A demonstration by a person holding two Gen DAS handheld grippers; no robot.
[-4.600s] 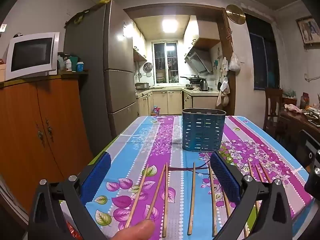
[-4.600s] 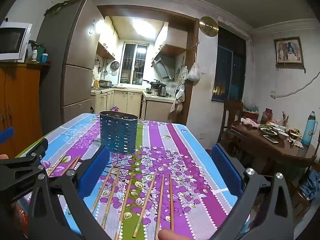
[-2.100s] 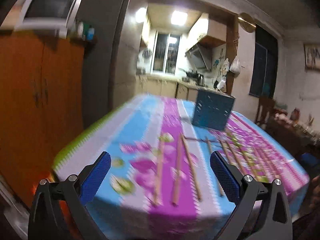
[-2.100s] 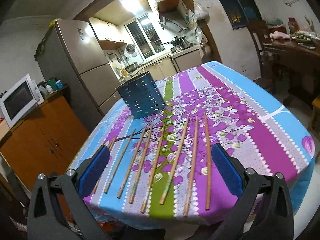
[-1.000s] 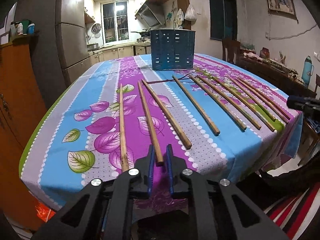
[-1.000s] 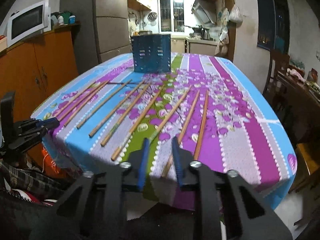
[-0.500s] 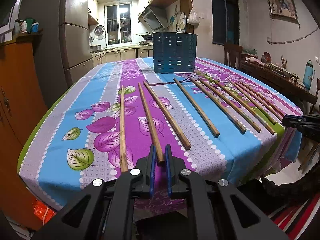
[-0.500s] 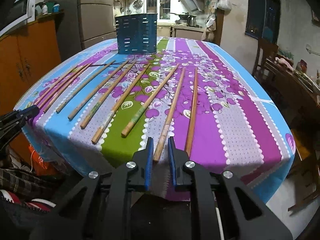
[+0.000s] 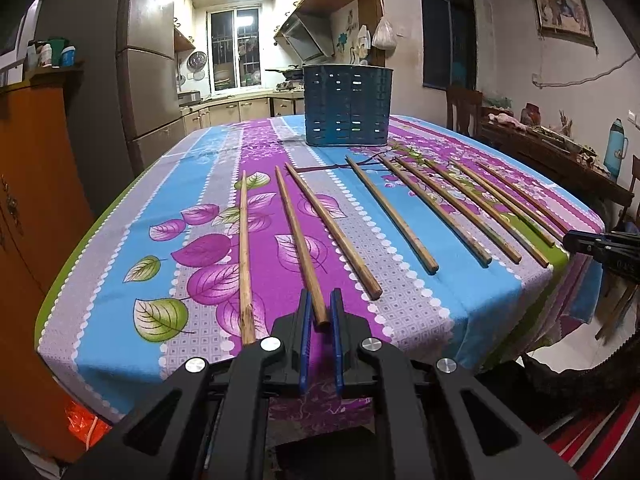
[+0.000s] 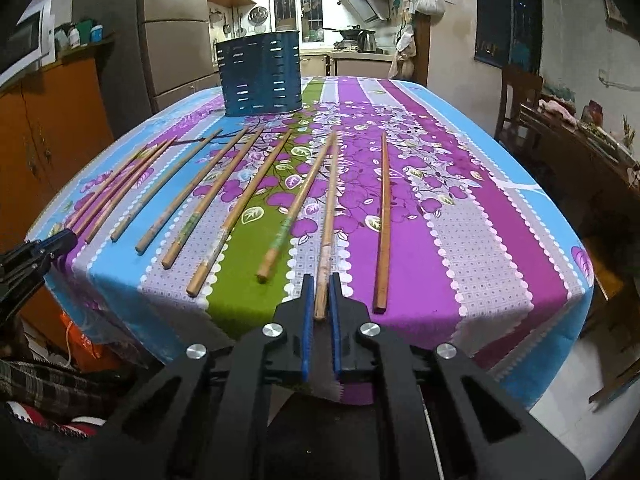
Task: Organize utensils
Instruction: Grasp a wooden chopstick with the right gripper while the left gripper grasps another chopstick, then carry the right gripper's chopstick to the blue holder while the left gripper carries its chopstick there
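Room: kitchen behind, fridge [image 9: 148, 80] at left, orange cabinet [image 9: 28, 208] nearer, dim light.
Bench, left wrist view: flowered cloth [image 9: 200, 248] in blue, purple and grey stripes covers the bench; a blue slotted holder [image 9: 347, 106] stands upright at the far end.
Chopsticks, left wrist view: wooden sticks lie side by side, running toward the holder, spread across the cloth.
Left tool [image 9: 319, 320]: its blue pads are drawn close on the near end of the second chopstick from the left [image 9: 298, 236], which lies flat on the cloth.
Far right edge, left wrist view: the right tool's black tip [image 9: 600, 244] shows at the bench corner.
Bench, right wrist view: same cloth [image 10: 460, 208], holder [image 10: 260, 78] upright at the far left end.
Right tool [image 10: 320, 300]: pads clamped on the near end of the second chopstick from the right [image 10: 328, 216].
Neighbour, right wrist view: the rightmost chopstick [image 10: 384, 220] lies just beside, apart from the pads.
Left edge, right wrist view: the left tool [image 10: 36, 256] shows at the bench corner.
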